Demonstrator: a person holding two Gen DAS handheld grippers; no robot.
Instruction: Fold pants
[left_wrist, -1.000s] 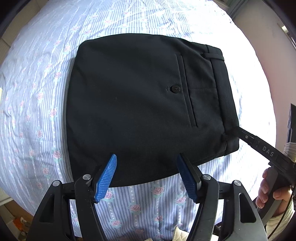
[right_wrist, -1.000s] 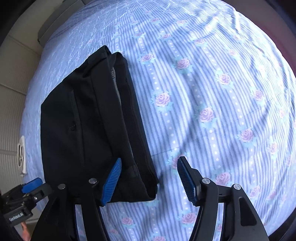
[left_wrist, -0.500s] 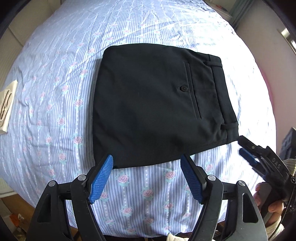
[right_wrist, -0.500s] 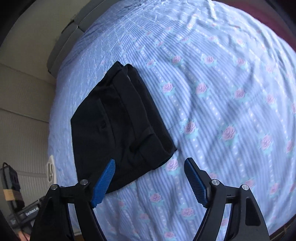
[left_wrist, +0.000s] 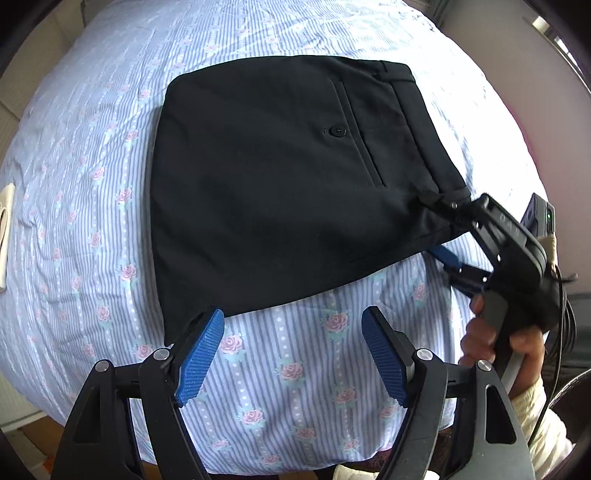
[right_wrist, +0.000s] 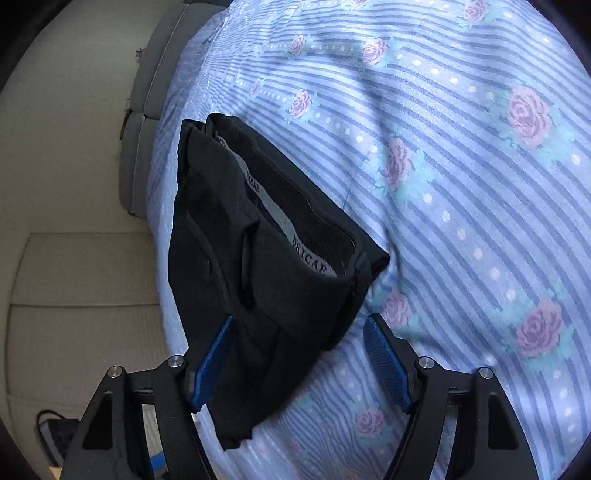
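The black pants lie folded into a compact rectangle on the bed, back pocket and button up, waistband to the right. In the right wrist view the pants show the open waistband with its grey label. My left gripper is open, just off the fold's near edge, its left pad touching the near left corner. My right gripper is open with the waistband's near corner between its jaws; in the left wrist view it straddles that corner, one finger above and the blue pad below.
The bed sheet is light blue with stripes and pink roses. A cream item lies at the bed's far left edge. A grey headboard cushion and beige wall stand beyond the bed. A hand holds the right gripper.
Both grippers pulled back from the pants, then came in again. The right gripper has closed in on the waistband corner, and that corner now sits between its open jaws.
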